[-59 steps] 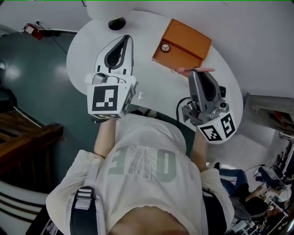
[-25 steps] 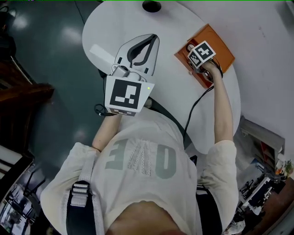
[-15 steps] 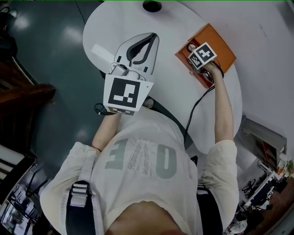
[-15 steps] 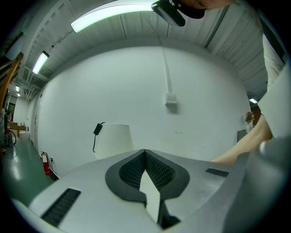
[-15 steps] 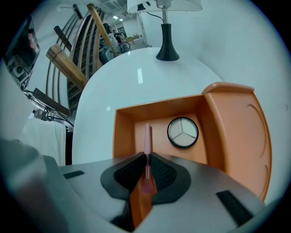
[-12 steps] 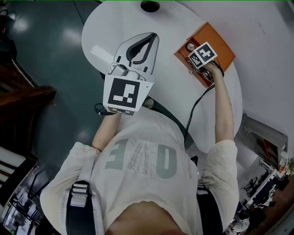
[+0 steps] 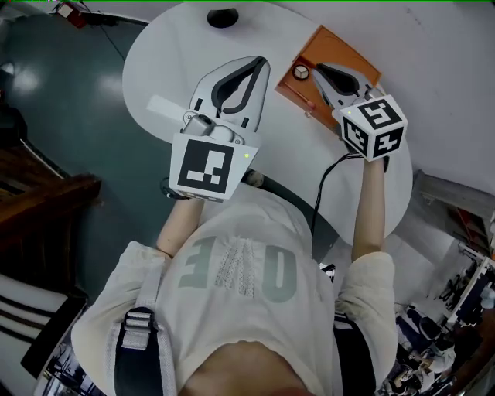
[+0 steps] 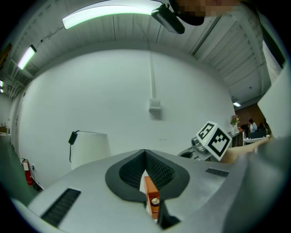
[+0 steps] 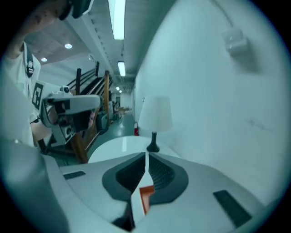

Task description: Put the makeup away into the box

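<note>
An orange box (image 7: 344, 52) stands at the far right of the white round table (image 7: 170, 54), with a small round knob (image 7: 301, 72) on its near side. My right gripper (image 7: 319, 70) hangs above the box and points down at it. Its jaws have just been closing and now meet, with nothing between them. Between those jaws a strip of the box (image 9: 146, 196) shows in the right gripper view. My left gripper (image 7: 262, 60) is held level over the table left of the box, shut and empty. No makeup is in sight; the gripper hides part of the box.
A lamp with a black foot (image 7: 223, 17) and white shade (image 9: 155, 114) stands at the table's far edge. A flat white piece (image 7: 165, 104) lies on the table left of my left gripper. A cable hangs from the right gripper. The table edge and the dark floor (image 7: 69, 116) are to the left.
The right gripper has lifted up off the box toward the camera, tilting less steeply. The pink item it held earlier is gone from its jaws. The left gripper shifted only slightly.
</note>
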